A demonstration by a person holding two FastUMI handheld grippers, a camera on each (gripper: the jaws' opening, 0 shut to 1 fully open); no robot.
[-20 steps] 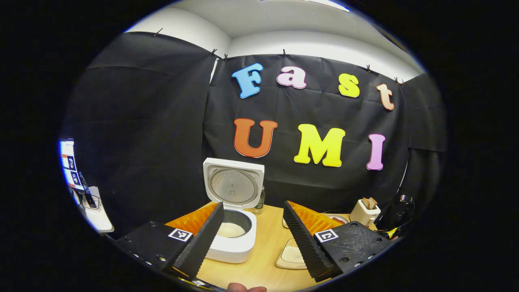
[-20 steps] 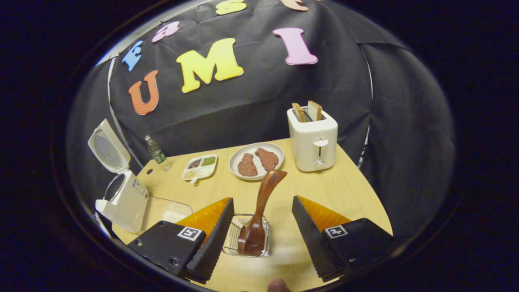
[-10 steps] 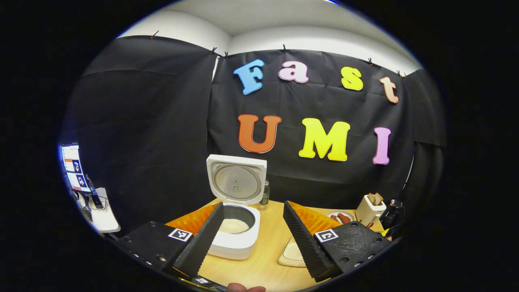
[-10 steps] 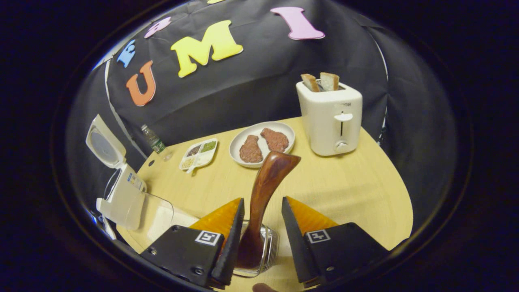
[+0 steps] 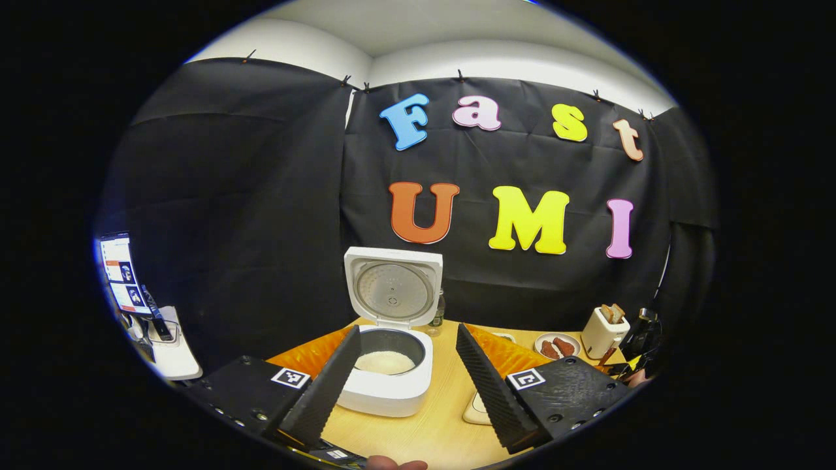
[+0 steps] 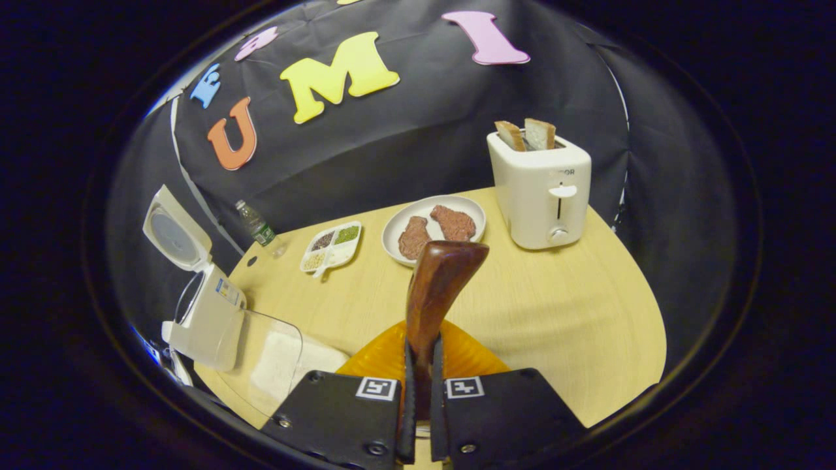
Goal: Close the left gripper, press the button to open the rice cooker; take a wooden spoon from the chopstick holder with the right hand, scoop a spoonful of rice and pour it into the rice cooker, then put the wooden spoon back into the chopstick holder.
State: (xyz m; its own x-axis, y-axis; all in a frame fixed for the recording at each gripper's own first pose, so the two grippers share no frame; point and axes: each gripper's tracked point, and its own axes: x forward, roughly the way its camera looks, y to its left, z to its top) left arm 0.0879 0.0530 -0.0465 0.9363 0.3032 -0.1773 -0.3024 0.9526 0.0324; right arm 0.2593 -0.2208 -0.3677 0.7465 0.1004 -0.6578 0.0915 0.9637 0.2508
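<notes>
A: Where the left gripper view looks across the bench (image 5: 431, 434), left to right: a screen on a side stand (image 5: 121, 274), the rice cooker (image 5: 390, 375) with lid upright and white rice in the pot, a small bottle (image 5: 436, 314) behind it, a plate of meat (image 5: 556, 346), a toaster (image 5: 604, 331). Left tool (image 5: 408, 375) apart, gripping nothing; the cooker sits between its fingers, farther off.

B: Right gripper view, same order: rice cooker (image 6: 202, 307) at the far left, lid up; a clear container of rice (image 6: 274, 359) just beside it; bottle (image 6: 258, 225) at the back edge; divided tray of grains (image 6: 331, 245); plate (image 6: 398, 225) with two meat pieces; toaster (image 6: 539, 189) with two slices standing up.

A: And the spoon?

B: Wooden spoon (image 6: 439, 287) dead centre, handle upright, hiding the plate's near rim. Right tool (image 6: 418, 391) clamped on its shaft. Chopstick holder hidden beneath the tool.

A: Surface?

B: Pale wood, rounded edge; black cloth all round, white wall above it.
</notes>
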